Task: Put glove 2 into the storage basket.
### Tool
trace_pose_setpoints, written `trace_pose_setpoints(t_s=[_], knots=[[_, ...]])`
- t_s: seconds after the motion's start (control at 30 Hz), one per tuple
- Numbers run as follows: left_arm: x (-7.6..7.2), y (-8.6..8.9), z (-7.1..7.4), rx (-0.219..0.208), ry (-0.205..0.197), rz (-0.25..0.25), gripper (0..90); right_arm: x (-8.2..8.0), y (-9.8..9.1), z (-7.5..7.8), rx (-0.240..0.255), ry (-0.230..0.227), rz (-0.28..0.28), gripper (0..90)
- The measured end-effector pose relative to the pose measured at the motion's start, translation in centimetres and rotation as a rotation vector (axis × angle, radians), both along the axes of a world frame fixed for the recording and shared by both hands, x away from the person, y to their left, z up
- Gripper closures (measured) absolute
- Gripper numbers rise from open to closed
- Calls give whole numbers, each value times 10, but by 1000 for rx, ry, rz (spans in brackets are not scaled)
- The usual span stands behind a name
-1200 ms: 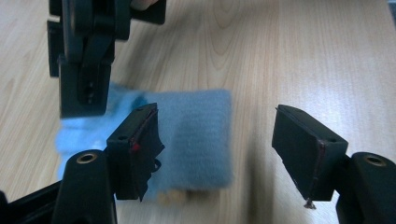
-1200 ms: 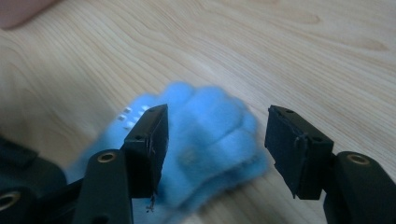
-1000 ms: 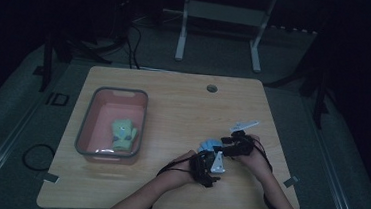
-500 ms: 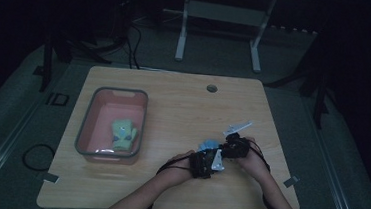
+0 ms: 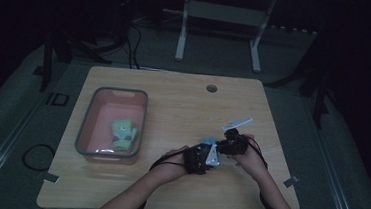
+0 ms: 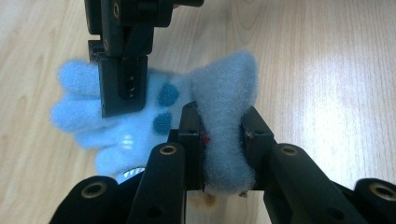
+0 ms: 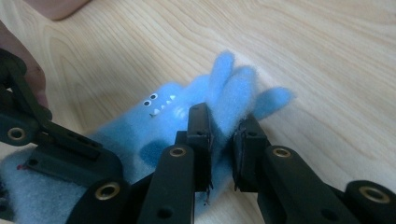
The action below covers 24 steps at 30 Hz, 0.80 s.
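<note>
A fuzzy light-blue glove (image 6: 140, 126) with darker spots and a small monster face (image 7: 159, 105) is held just above the wooden table (image 5: 172, 113), right of centre. My left gripper (image 6: 222, 116) is shut on its cuff end, the plush squeezed between the pads. My right gripper (image 7: 223, 119) has just been closing and pinches one of the glove's fingers. Seen from above, the left gripper (image 5: 200, 158) and the right gripper (image 5: 230, 145) sit close together with the glove (image 5: 209, 141) between them. The right gripper's jaws also stand at the top of the left gripper view.
A pink bin with a grey rim (image 5: 84, 126) stands at the table's left and holds a green glove (image 5: 122, 132). A cable hole (image 5: 212, 88) sits near the far edge. Cables trail from both grippers towards the near edge.
Both hands have drawn a little closer together and lifted slightly with the blue glove between the grippers. The bin and the green glove have not moved.
</note>
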<state>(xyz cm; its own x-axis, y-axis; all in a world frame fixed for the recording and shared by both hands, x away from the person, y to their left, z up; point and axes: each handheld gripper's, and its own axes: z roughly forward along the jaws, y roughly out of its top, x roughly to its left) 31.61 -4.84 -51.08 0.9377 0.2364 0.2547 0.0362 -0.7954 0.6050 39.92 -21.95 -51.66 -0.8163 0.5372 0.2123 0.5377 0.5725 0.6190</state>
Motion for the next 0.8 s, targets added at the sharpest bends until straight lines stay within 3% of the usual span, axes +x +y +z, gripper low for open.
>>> trace_pose_setpoints(t_s=[0.2, 0.4, 0.8], knots=[[-3, 10, 10, 14, -7, 4, 757, 0, 9, 10, 28, -8, 8, 798], [-5, 20, 20, 17, -21, 15, 756, 2, 17, 18, 54, 15, 10, 799], [-5, 38, 35, 19, -46, 49, 757, 6, 34, 38, 79, -8, 24, 799]])
